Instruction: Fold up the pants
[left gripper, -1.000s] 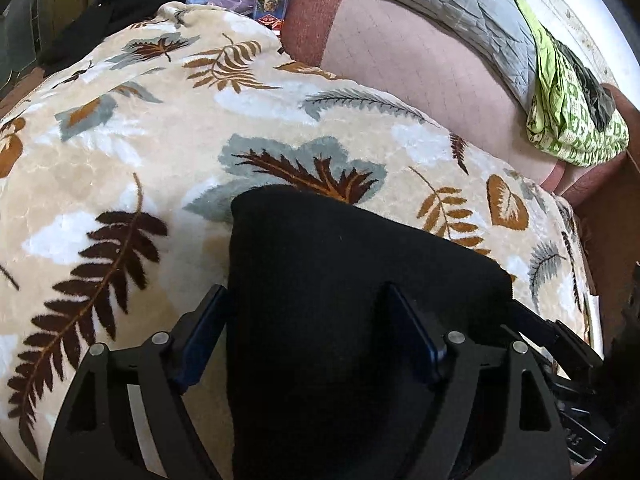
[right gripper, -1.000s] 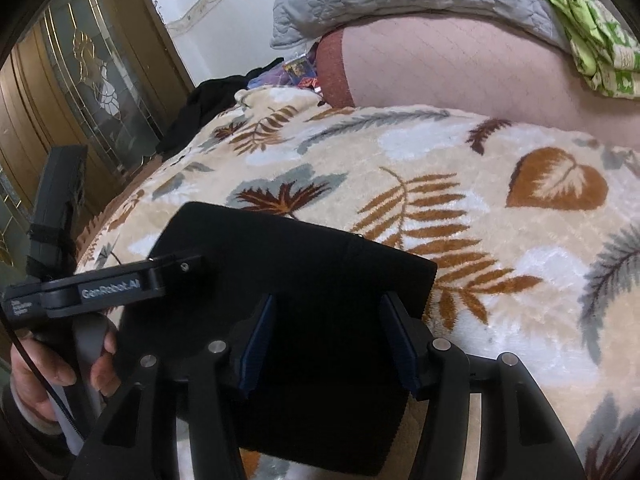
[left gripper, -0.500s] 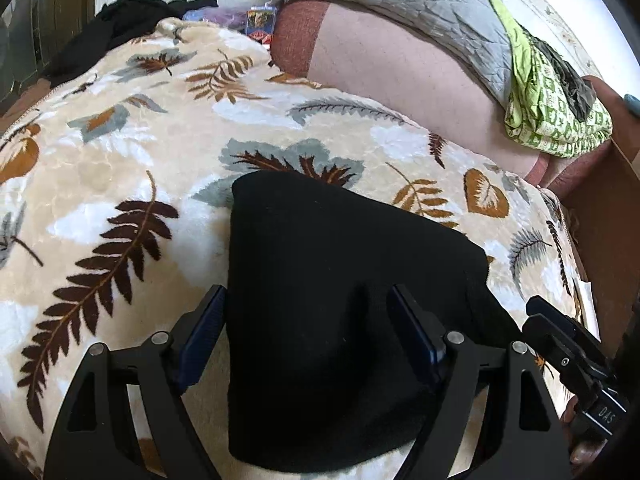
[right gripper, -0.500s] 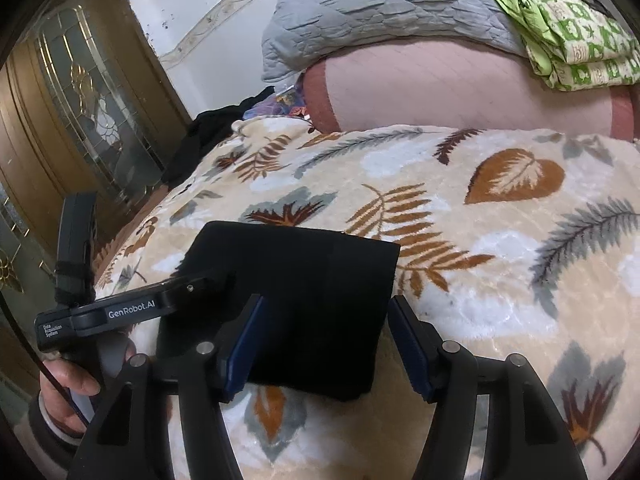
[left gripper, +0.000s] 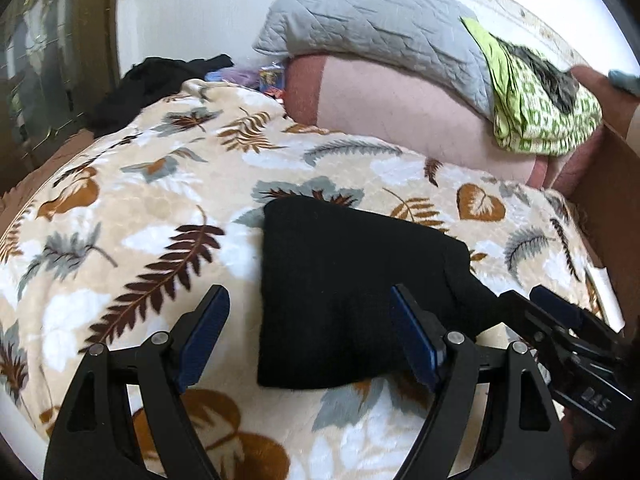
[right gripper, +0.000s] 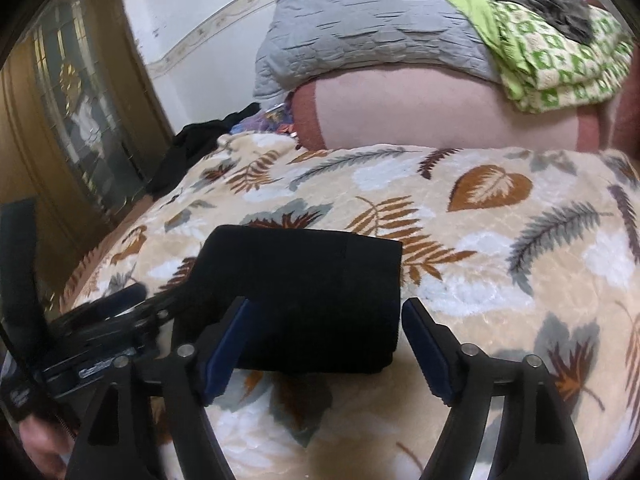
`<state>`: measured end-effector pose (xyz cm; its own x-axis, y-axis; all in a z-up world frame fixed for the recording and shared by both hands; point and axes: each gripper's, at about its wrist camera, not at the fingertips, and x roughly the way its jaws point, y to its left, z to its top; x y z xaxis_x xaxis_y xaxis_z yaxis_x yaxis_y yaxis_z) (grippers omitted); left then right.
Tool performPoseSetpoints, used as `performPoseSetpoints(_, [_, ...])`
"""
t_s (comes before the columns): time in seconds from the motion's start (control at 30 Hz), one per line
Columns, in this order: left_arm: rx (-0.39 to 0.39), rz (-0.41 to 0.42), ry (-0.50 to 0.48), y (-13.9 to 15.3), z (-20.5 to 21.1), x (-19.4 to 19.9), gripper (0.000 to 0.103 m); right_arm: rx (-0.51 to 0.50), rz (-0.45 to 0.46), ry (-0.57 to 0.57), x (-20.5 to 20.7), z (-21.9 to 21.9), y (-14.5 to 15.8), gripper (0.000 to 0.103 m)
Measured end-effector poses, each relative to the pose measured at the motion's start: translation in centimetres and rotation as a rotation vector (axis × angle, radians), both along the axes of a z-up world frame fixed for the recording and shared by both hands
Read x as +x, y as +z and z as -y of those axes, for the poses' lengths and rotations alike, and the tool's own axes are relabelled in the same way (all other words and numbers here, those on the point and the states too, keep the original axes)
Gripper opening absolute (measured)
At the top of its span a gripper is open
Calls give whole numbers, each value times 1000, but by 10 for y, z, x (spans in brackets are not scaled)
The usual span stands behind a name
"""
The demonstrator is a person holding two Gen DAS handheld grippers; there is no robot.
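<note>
The black pants (left gripper: 344, 288) lie folded into a compact rectangle on the leaf-patterned blanket (left gripper: 152, 184); they also show in the right wrist view (right gripper: 308, 292). My left gripper (left gripper: 308, 312) is open and empty, held above and just short of the pants' near edge. My right gripper (right gripper: 328, 320) is open and empty, above the pants' near right corner. The right gripper appears at the right of the left wrist view (left gripper: 560, 328), and the left gripper at the left of the right wrist view (right gripper: 120, 312).
A pink bolster (left gripper: 400, 108) lies at the back with a grey quilted pillow (left gripper: 368, 16) and green patterned cloth (left gripper: 536, 108) on top. Dark clothes (left gripper: 160, 80) lie at the far left. A brown box edge (left gripper: 608, 208) stands at right. A glazed wooden door (right gripper: 60, 120) is left.
Both grippers have pulled back and up from the folded pants, which now lie free on the blanket and look smaller in both views.
</note>
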<state>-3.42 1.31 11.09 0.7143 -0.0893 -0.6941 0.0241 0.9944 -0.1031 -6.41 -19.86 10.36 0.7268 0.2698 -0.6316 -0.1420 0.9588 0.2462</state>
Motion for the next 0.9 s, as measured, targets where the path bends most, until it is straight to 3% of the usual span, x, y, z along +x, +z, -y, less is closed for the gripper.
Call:
performPoseSetpoints(0.33, [17,65,43,19,-5,-32,81,13,10,-31,-16,1,12,82])
performPoseSetpoints(0.9, [19,85,58,18,-10,-50,81,4,-12,-39,-26,-6,10,83])
